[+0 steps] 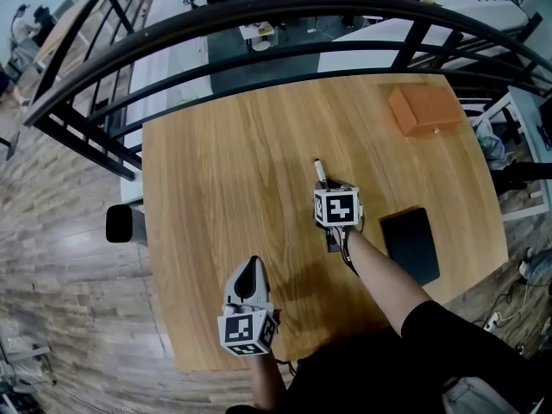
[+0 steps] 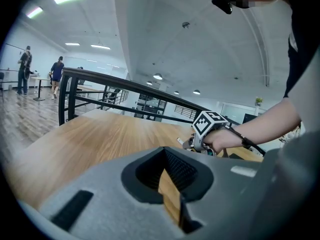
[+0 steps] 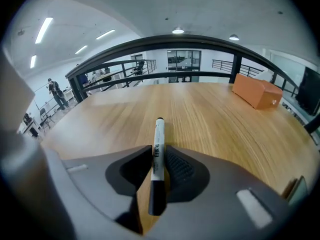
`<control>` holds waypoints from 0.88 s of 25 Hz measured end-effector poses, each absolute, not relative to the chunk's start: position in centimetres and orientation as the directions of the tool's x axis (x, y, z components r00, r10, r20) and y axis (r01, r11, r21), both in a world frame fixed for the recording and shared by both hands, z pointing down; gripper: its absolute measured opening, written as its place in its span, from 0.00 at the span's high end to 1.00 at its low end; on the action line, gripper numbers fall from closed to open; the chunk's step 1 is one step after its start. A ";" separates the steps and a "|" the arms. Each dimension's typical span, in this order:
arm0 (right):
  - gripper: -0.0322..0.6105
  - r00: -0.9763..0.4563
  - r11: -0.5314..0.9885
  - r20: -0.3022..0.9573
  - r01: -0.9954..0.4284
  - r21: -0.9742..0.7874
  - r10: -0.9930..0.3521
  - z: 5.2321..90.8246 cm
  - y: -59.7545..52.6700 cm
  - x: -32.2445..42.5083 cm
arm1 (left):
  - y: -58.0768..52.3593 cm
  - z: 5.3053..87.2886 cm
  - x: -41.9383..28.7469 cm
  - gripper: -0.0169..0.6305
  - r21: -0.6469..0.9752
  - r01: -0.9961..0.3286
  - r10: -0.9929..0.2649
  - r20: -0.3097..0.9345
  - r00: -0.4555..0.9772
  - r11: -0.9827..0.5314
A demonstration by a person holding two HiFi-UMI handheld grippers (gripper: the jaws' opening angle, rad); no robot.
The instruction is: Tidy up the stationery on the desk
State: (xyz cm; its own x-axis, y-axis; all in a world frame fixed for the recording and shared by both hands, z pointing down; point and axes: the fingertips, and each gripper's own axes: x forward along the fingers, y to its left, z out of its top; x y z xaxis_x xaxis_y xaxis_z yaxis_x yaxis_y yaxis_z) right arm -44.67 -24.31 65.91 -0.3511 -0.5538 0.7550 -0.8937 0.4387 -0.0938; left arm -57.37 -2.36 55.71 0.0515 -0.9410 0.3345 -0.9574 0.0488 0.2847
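Observation:
A white marker (image 1: pixel 320 172) with a black cap lies lengthwise on the wooden desk (image 1: pixel 224 179), near its middle. My right gripper (image 1: pixel 326 185) has come down over the marker's near end. In the right gripper view the marker (image 3: pixel 158 149) runs straight out between the two jaws, with its capped end back inside them. The right gripper (image 3: pixel 159 156) is open, its pads close beside the barrel without squeezing it. My left gripper (image 1: pixel 250 276) hovers near the desk's front edge, shut and empty. The left gripper (image 2: pixel 171 184) looks across the desk at the right hand.
An orange box (image 1: pixel 423 109) sits at the desk's far right corner. A flat black case (image 1: pixel 411 244) lies near the right front edge. A black railing (image 1: pixel 259 24) curves round the far side of the desk. A small black object (image 1: pixel 125 223) sticks out beyond the left edge.

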 end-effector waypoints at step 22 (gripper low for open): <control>0.83 -0.472 0.477 0.677 -0.856 -0.199 -0.565 62.5 -22.8 -42.8 | -1.1 54.0 -57.1 0.98 0.296 -0.951 -0.950 0.311 0.009 0.088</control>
